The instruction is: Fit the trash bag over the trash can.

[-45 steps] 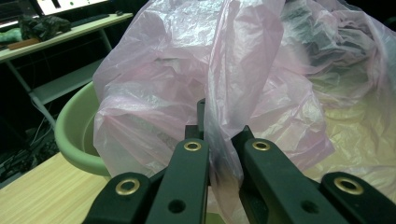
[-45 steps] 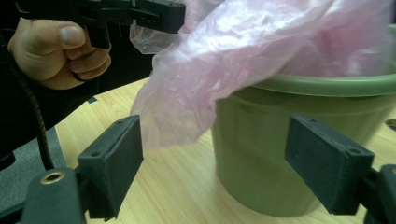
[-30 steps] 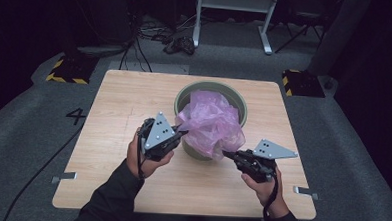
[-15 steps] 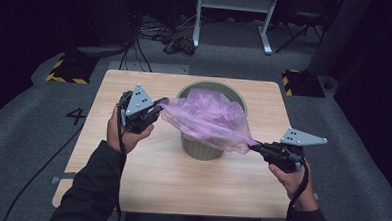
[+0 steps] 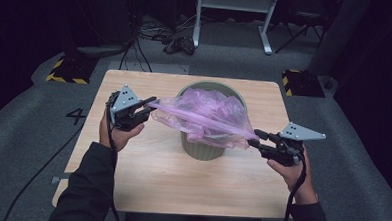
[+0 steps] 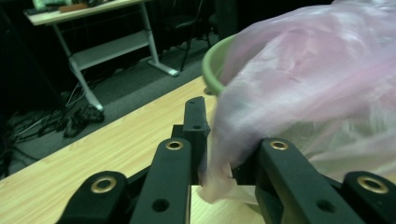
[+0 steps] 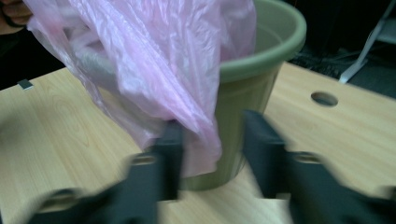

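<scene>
Dark studio floor with cables and a white frame stand lies beyond a pale wooden tabletop (image 5: 146, 178), on which a green bin (image 5: 202, 148) stands upright near the middle. A pink plastic bag (image 5: 204, 116) is stretched across the bin's mouth, pulled out to the left and right past the rim, apparently so that its opening can be spread wide enough to line the bin.

Left tongs (image 5: 152, 102), held at the left of the bin, have just been opening; the left gripper view shows a crumpled corner of the bag (image 6: 219, 172) lying between the jaws, which stand a little apart, and whether the pads press on it cannot be told from that view.

Right tongs (image 5: 255, 138), held at the near right of the bin, have likewise just been opening. The right gripper view, blurred, shows the jaws spread, with the bag's edge (image 7: 196, 140) hanging against one jaw and not pinched.

The bag is thin, translucent and glossy, creased into long folds along the line of pull; the bin's rim (image 7: 280, 42) shows through it at the far side. Part of the film sags down the bin's outer wall on the right, so the liner is judged not yet seated.
</scene>
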The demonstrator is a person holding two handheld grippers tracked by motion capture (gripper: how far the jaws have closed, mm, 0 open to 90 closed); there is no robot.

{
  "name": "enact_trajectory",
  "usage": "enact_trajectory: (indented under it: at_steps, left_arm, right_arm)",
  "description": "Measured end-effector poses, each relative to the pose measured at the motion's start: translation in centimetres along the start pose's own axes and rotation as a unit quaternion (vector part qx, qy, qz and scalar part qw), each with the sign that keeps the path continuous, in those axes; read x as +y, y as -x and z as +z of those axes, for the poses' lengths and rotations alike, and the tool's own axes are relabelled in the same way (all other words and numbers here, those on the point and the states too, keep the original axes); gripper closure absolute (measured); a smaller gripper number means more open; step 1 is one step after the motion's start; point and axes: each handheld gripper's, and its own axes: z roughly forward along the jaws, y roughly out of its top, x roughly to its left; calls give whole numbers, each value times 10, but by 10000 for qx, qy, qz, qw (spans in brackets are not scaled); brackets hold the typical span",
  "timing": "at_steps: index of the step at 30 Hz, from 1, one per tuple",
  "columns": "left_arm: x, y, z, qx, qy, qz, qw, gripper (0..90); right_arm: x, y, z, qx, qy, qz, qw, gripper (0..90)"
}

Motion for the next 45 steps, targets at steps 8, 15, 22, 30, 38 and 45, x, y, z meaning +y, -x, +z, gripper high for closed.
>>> enact_trajectory:
  at_steps: [8,15,22,30,38,45]
  left_arm:
    - [3,18,-18,-286,284,-62,9992,303]
    - [-5,39,-48,-568,436,179,9973,168]
    - [-9,67,-71,-855,628,380,9936,164]
    - [-10,110,-47,-1319,419,287,9900,227]
    - [-6,123,-16,-1236,416,145,9914,307]
    - [-6,116,0,-798,423,-123,9958,371]
  right_arm:
    - [21,-22,-13,-346,389,-688,9963,227]
    - [19,-20,-14,-301,266,-704,9967,571]
    - [20,-22,-15,-220,239,-745,9967,603]
    - [26,-30,-20,-326,358,-834,9953,255]
    - [43,-42,-33,-75,676,-1102,9916,200]
    - [56,-53,-28,-172,627,-1405,9879,221]
